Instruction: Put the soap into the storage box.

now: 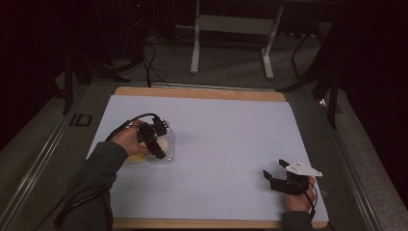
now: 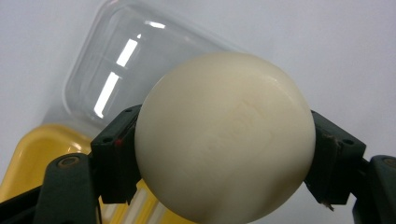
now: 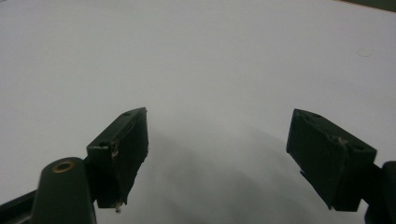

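Left tongs [image 2: 224, 154] clamp the round cream soap [image 2: 224, 135] by its sides, holding it just above the clear lid [image 2: 98, 65] and yellow dish [image 2: 32, 158], while right tongs [image 3: 217, 149] rest apart on the worktop [image 1: 231, 130], likely waiting.

A lab: dark room; white-covered table [image 1: 216, 139]; cables [image 1: 144, 62] on the floor; bare metal stand [image 1: 231, 29] behind.

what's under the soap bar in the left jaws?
Under the soap bar: a clear plastic lid and a yellow tray on the white sheet. The tray's inside is mostly hidden.
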`<action>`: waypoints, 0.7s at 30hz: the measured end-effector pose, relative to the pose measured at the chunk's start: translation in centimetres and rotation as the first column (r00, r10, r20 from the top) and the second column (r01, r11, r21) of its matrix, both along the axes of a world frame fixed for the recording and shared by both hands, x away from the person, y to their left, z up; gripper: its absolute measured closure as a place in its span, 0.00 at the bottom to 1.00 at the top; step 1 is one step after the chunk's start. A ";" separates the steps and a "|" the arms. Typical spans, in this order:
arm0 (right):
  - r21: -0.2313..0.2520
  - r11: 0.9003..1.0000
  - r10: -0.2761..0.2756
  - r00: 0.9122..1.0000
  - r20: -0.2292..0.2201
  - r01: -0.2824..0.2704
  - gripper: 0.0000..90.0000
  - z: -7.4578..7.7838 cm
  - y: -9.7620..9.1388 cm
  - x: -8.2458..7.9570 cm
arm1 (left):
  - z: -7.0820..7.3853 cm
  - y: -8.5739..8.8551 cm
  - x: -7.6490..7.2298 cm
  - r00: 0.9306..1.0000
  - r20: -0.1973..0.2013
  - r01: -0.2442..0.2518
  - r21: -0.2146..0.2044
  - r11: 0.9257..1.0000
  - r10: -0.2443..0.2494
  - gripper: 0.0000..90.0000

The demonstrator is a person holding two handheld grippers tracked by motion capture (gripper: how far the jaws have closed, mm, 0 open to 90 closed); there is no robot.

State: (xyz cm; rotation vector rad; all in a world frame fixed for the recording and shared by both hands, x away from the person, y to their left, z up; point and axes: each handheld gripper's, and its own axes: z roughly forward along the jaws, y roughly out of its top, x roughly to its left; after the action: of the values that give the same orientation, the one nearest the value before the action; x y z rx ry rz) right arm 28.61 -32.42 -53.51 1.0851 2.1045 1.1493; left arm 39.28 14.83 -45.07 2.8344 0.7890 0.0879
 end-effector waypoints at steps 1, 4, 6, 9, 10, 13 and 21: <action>0.000 1.000 0.000 1.000 0.000 0.000 0.23 0.0 0.0 0.0 | 0.0 0.2 0.0 1.000 0.001 -0.005 0.004 1.000 0.005 0.28; -0.002 1.000 0.000 1.000 -0.001 0.000 0.23 0.0 0.0 0.0 | 0.0 0.7 0.0 1.000 0.002 -0.019 0.011 1.000 0.019 0.28; -0.003 1.000 0.000 1.000 -0.001 0.000 0.23 0.0 0.0 0.0 | -0.1 1.2 0.0 1.000 0.015 -0.026 0.015 1.000 0.026 0.28; -0.002 1.000 -0.001 1.000 -0.001 0.001 0.23 0.0 0.0 0.0 | -0.1 1.7 0.0 0.999 0.015 -0.048 0.011 0.999 0.048 0.28; -0.003 1.000 -0.001 1.000 -0.001 0.001 0.23 0.0 0.0 0.0 | -0.1 1.9 0.0 0.998 0.015 -0.054 0.009 0.999 0.054 0.28; -0.004 1.000 -0.001 1.000 -0.002 0.001 0.23 0.0 0.0 0.0 | -0.1 2.5 0.1 0.997 0.024 -0.072 0.007 0.997 0.072 0.28; -0.004 1.000 -0.002 1.000 -0.002 0.002 0.23 0.0 0.0 0.0 | -0.4 3.7 0.5 0.991 0.037 -0.128 0.013 0.992 0.127 0.28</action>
State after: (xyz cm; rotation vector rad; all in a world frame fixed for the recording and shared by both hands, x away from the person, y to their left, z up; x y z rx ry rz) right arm 28.61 -32.38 -53.51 1.0863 2.1062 1.1434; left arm 39.77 18.57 -45.43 2.7855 0.9651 0.1636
